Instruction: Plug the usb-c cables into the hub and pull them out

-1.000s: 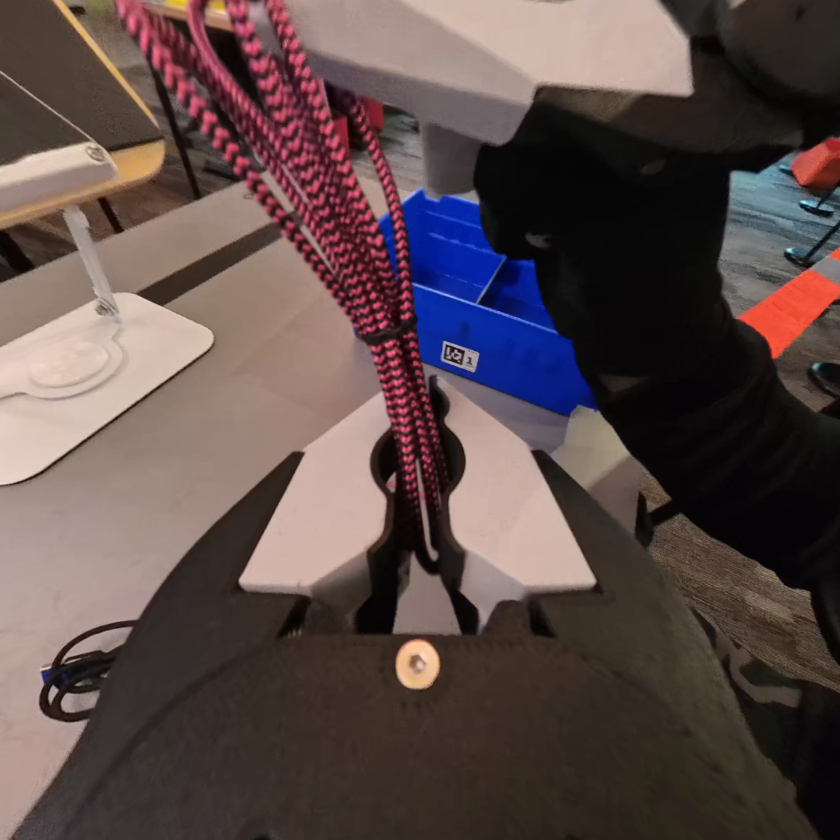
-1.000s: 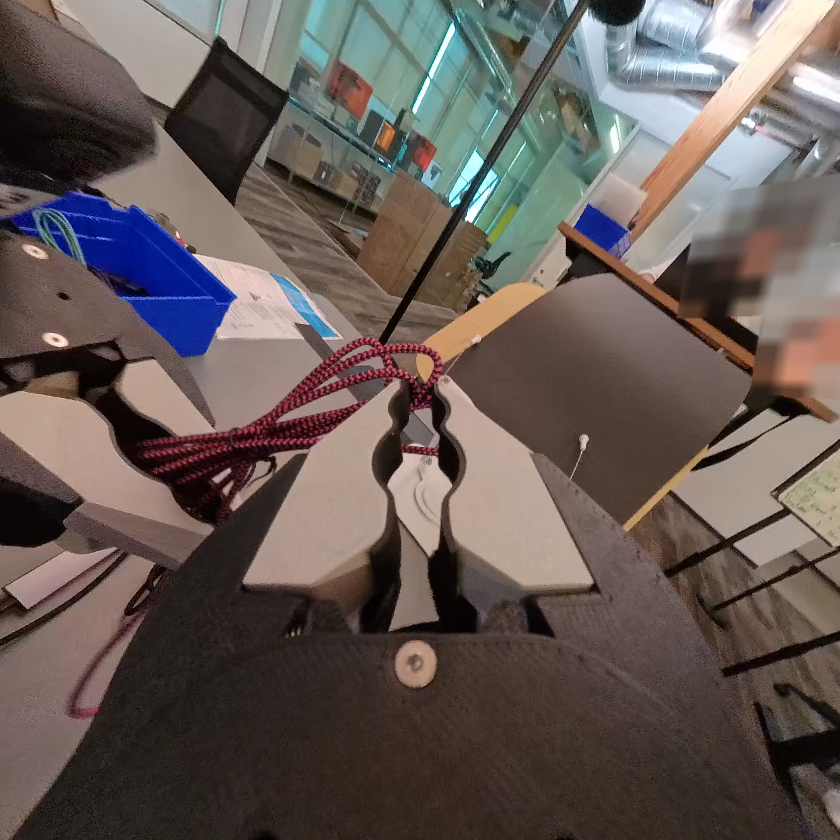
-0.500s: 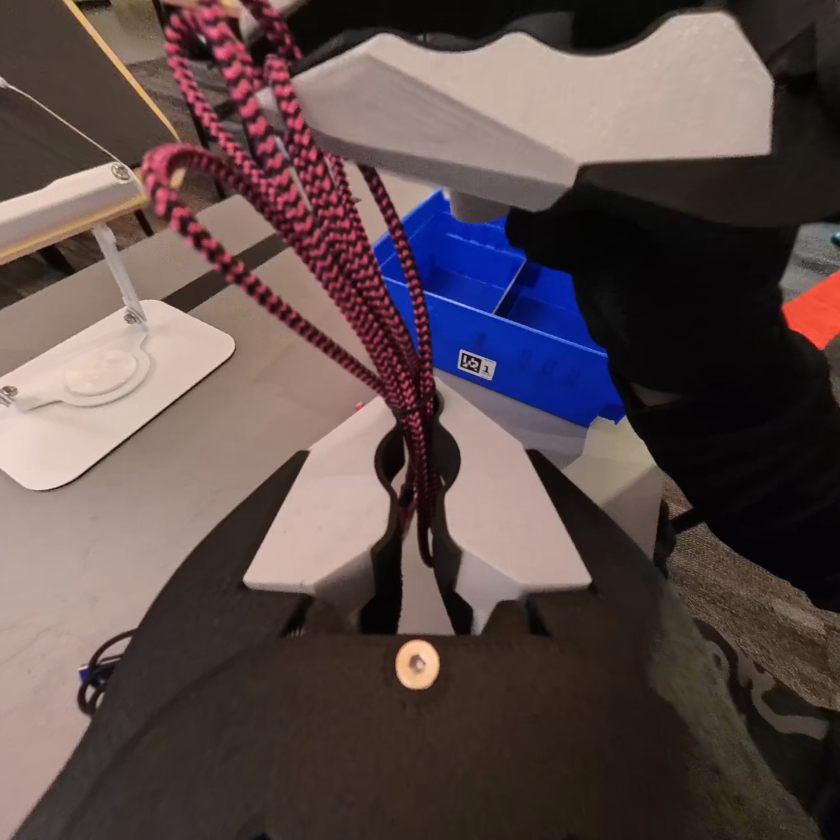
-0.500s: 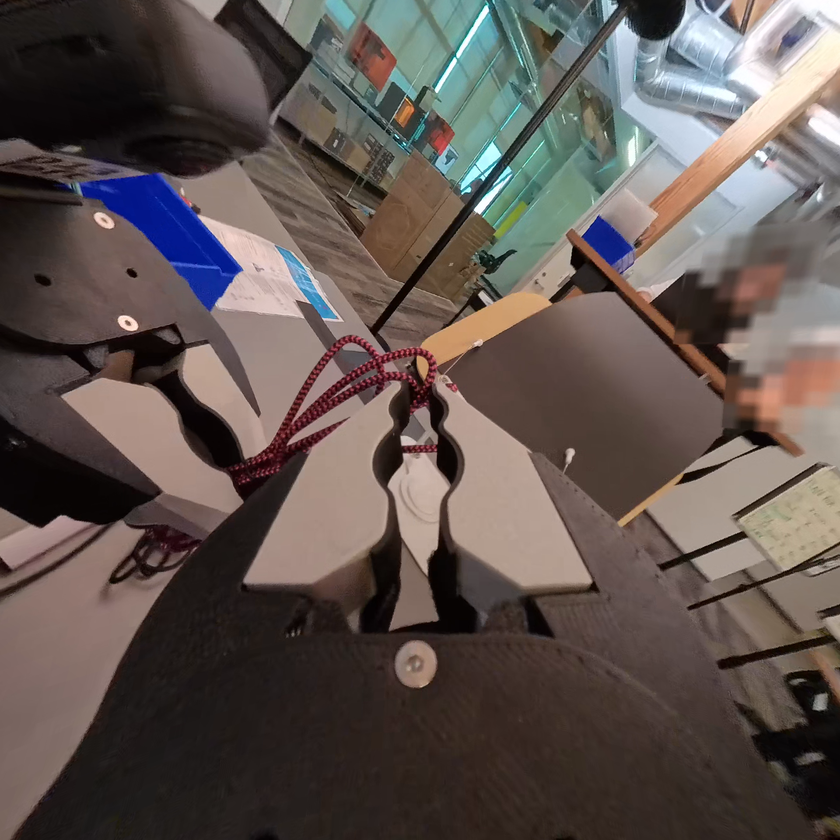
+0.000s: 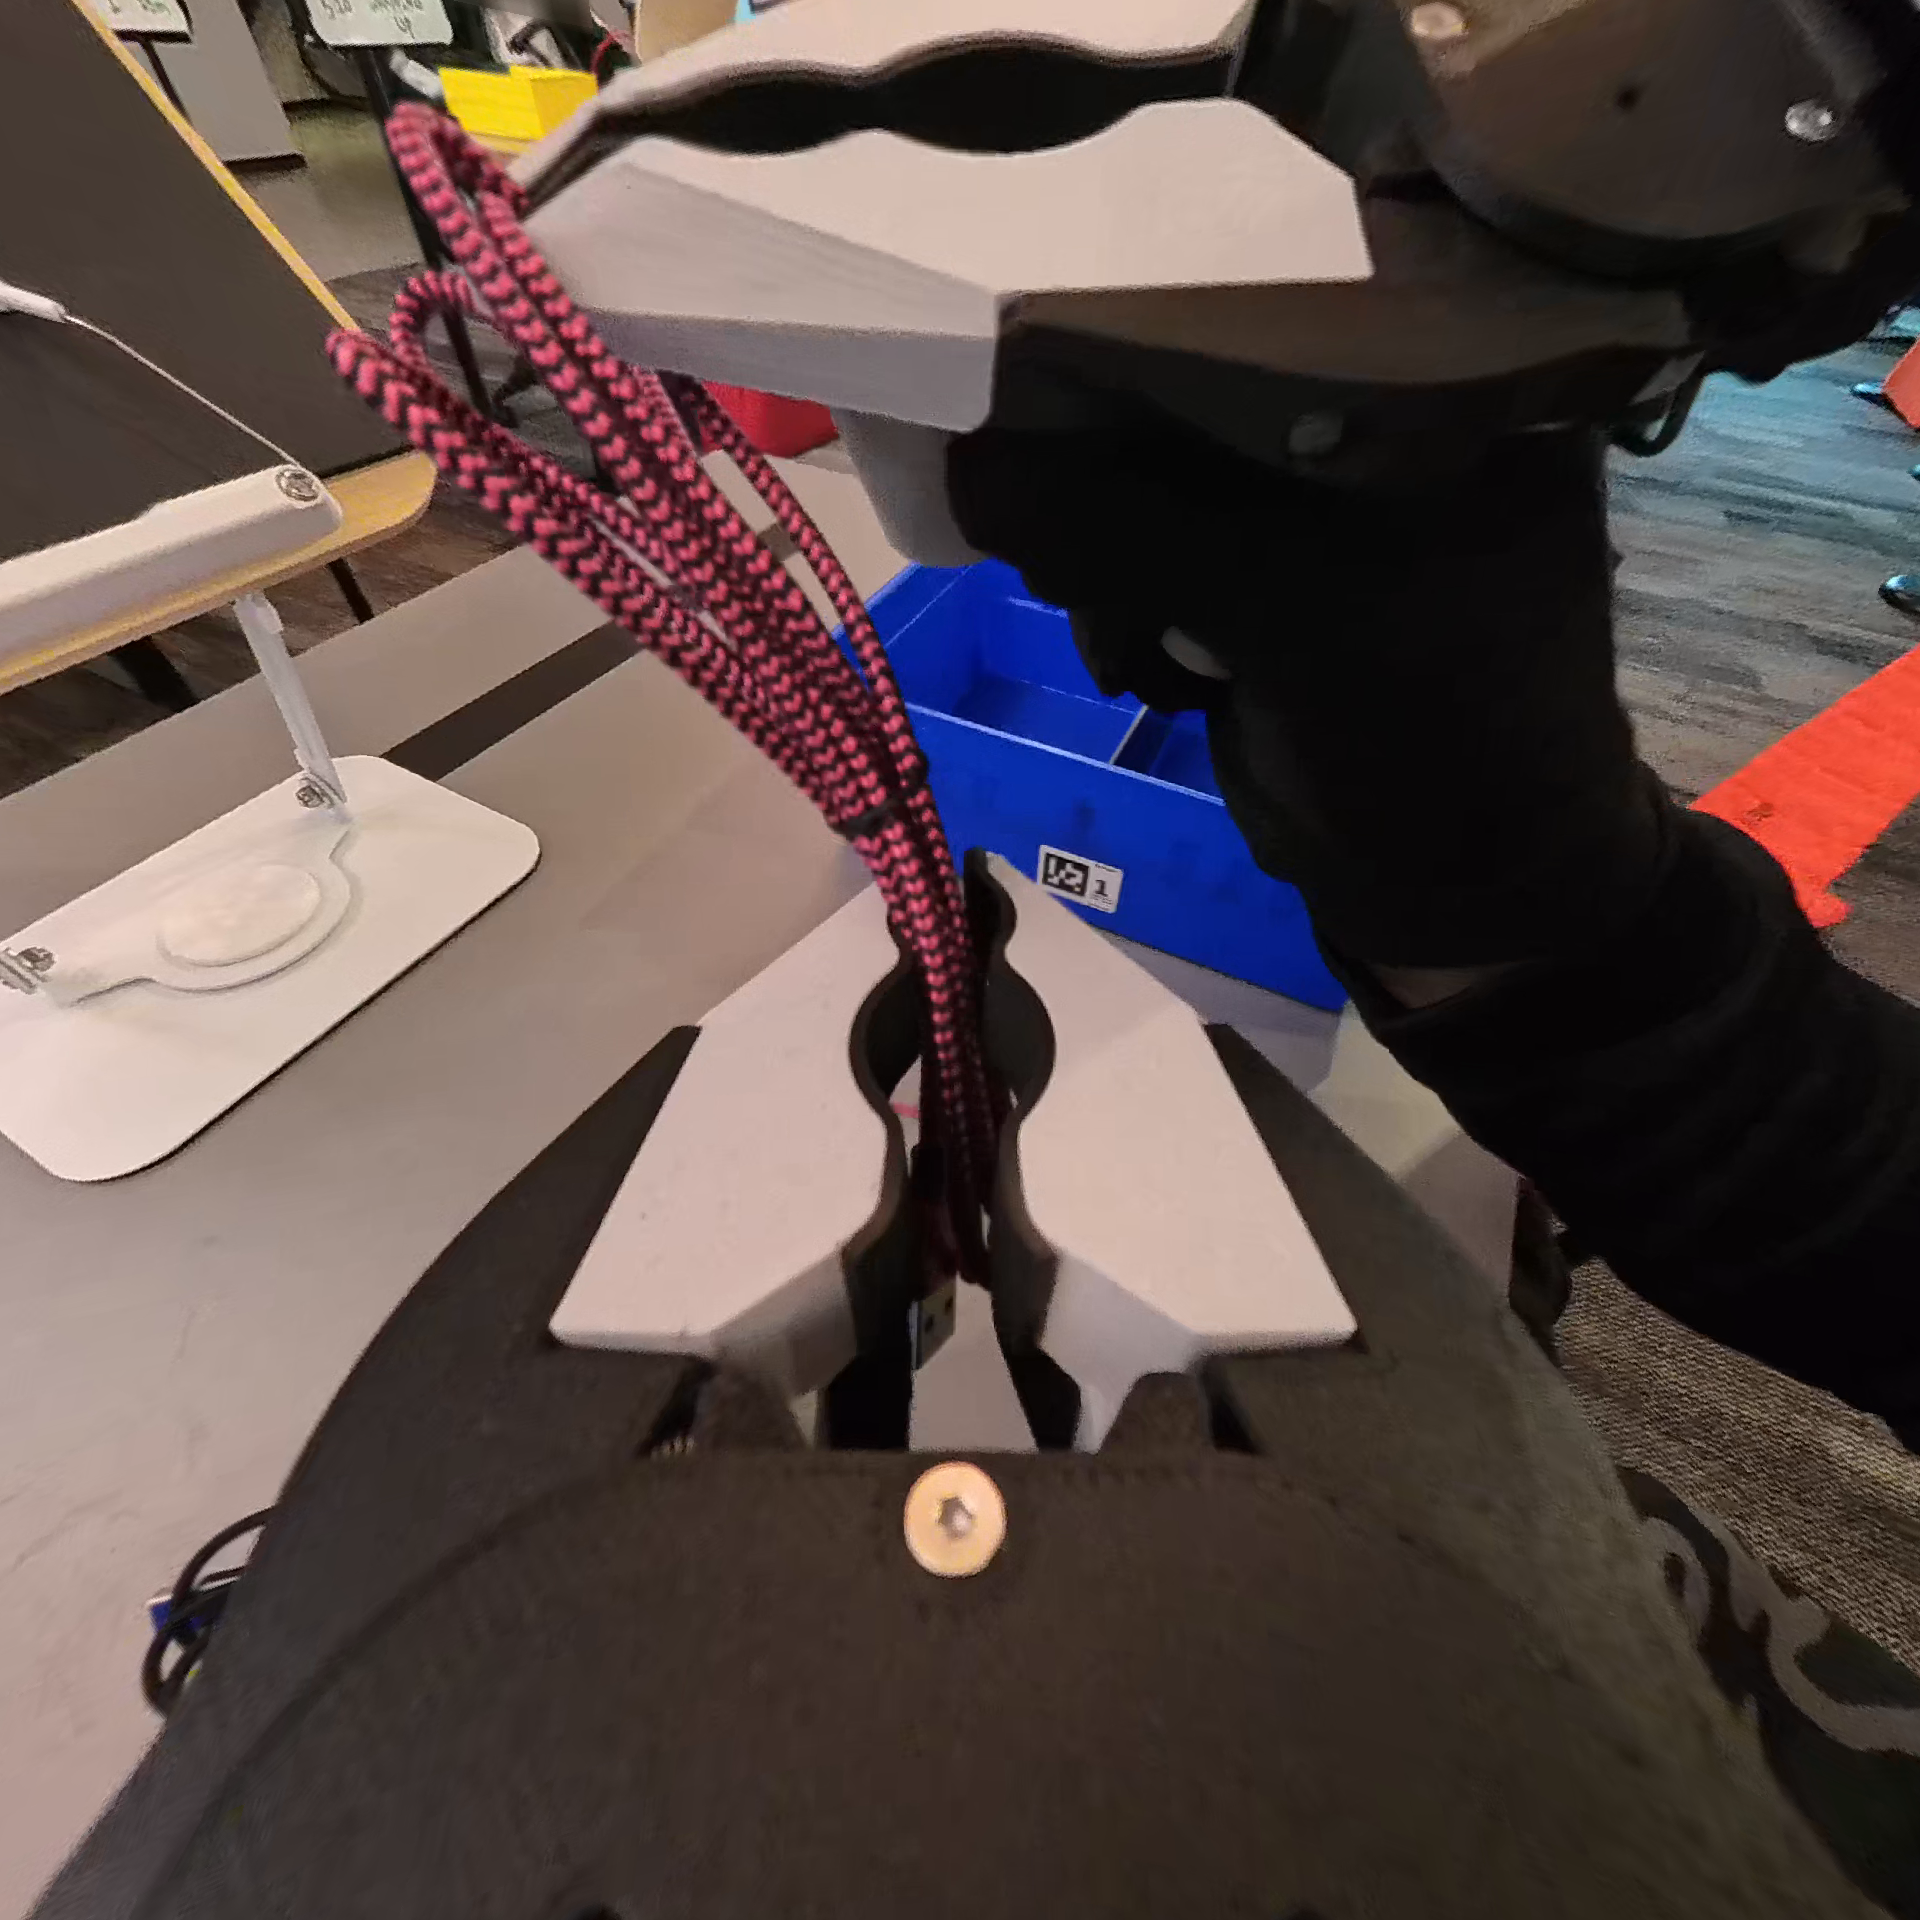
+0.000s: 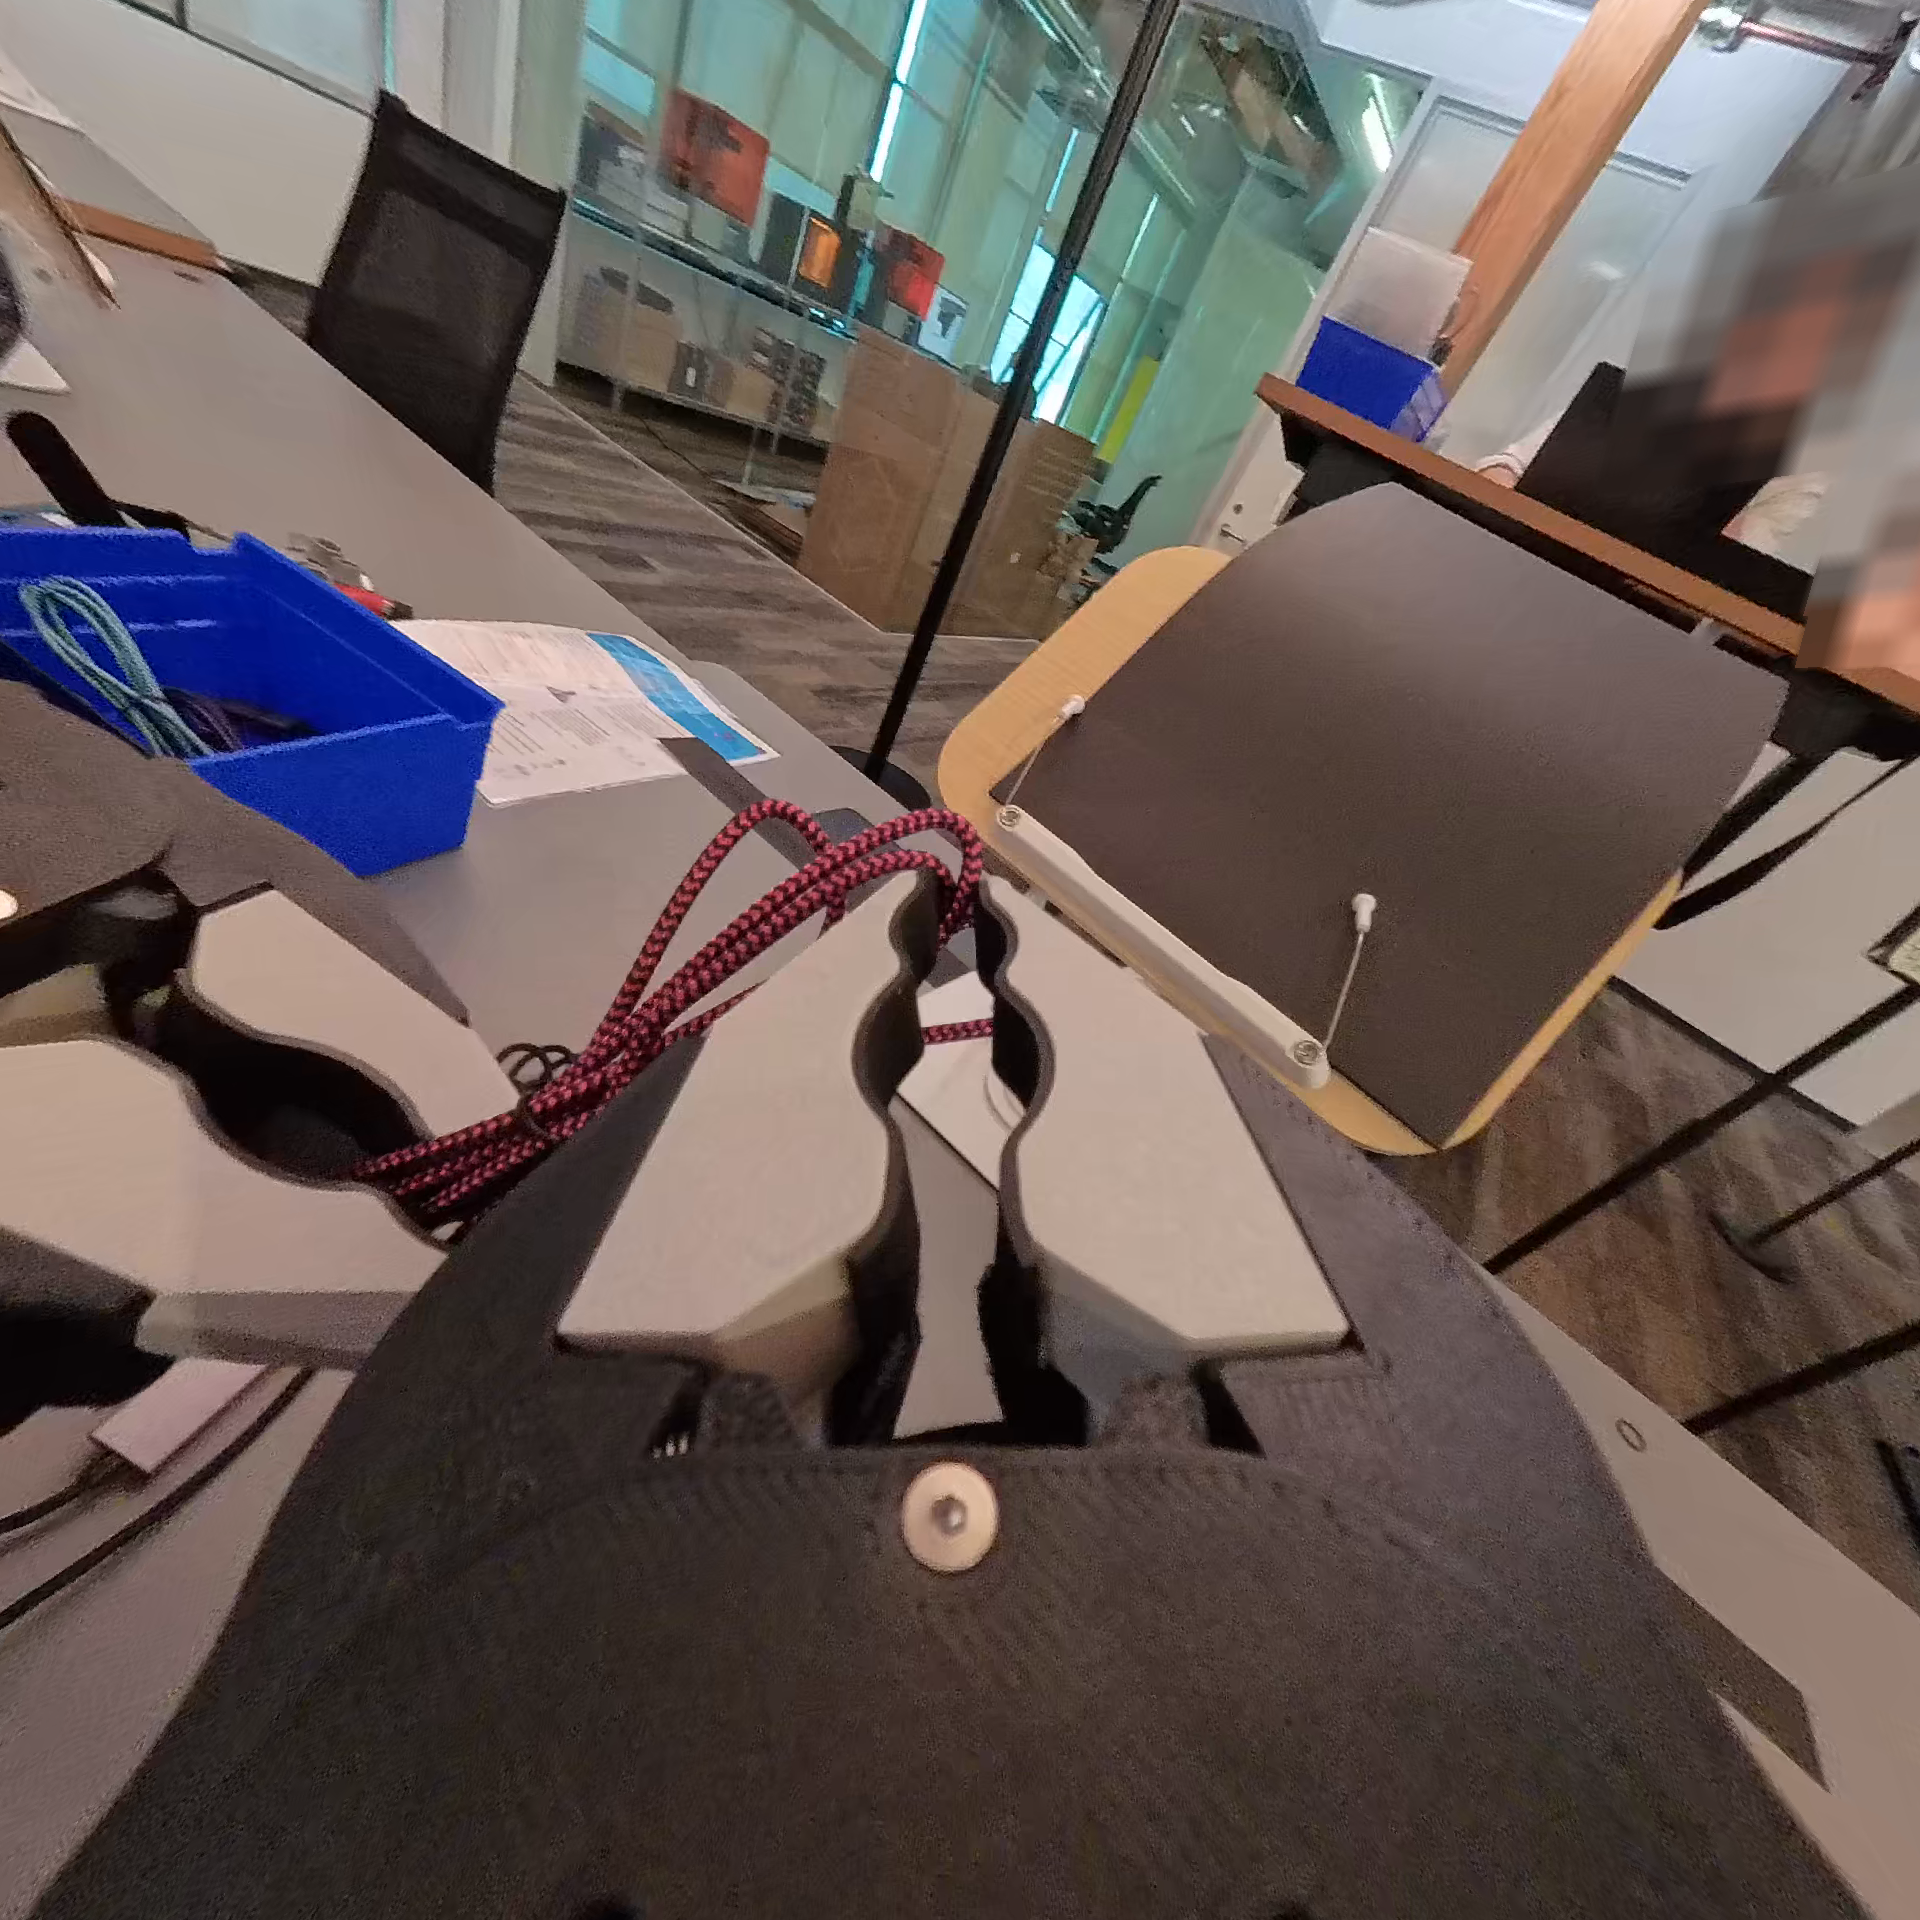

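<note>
Black cable (image 5: pixel 192 1621) half behind tool

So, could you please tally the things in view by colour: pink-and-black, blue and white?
Pink-and-black: 1, the braided cable bundle, gripped by the left gripper and the right gripper.
Blue: 1, the bin.
White: 1, the stand base.
Total: 3.
</note>
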Motion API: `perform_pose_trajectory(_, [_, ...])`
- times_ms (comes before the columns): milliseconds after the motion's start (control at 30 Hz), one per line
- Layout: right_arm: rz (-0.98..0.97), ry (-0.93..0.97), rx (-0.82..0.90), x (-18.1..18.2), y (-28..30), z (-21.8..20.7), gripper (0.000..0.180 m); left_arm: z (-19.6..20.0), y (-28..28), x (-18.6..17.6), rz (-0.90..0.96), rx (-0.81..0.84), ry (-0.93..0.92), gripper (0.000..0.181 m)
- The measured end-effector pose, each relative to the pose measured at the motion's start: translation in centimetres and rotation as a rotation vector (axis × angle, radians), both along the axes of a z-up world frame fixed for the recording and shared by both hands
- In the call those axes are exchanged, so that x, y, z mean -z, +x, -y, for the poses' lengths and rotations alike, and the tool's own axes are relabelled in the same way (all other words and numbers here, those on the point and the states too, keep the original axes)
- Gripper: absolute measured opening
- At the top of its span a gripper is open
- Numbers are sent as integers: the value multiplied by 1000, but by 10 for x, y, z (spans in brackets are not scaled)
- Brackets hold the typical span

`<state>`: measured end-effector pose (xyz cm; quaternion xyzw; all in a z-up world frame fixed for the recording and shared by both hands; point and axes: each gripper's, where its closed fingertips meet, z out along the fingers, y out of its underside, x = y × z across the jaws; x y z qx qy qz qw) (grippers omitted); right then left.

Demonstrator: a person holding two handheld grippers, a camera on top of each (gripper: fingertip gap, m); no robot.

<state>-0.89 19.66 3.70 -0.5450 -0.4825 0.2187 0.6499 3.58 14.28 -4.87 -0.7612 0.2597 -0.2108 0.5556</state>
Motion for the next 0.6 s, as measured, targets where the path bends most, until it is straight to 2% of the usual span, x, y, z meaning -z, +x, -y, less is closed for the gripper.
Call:
perform_pose_trajectory(333, [15, -35, -15, 3, -3, -7, 4, 2, 0, 0, -13, 1, 1, 5])
perform_pose_trajectory(433, [58, -40, -52, 5, -2, -6, 19, 5, -5, 8, 133, 58, -97, 2])
perform_pose_trajectory(500, [44, -125, -108, 3, 4, -2, 47, 12, -7, 8, 282, 140, -132, 1])
perform_pose_trajectory(533, [31, -153, -129, 2, 7, 1, 50, 16, -7, 5, 344, 176, -132, 1])
perform_pose_trajectory(600, [6, -168, -138, 0, 14, 7, 40, 17, -13, 2, 441, 195, -155, 1])
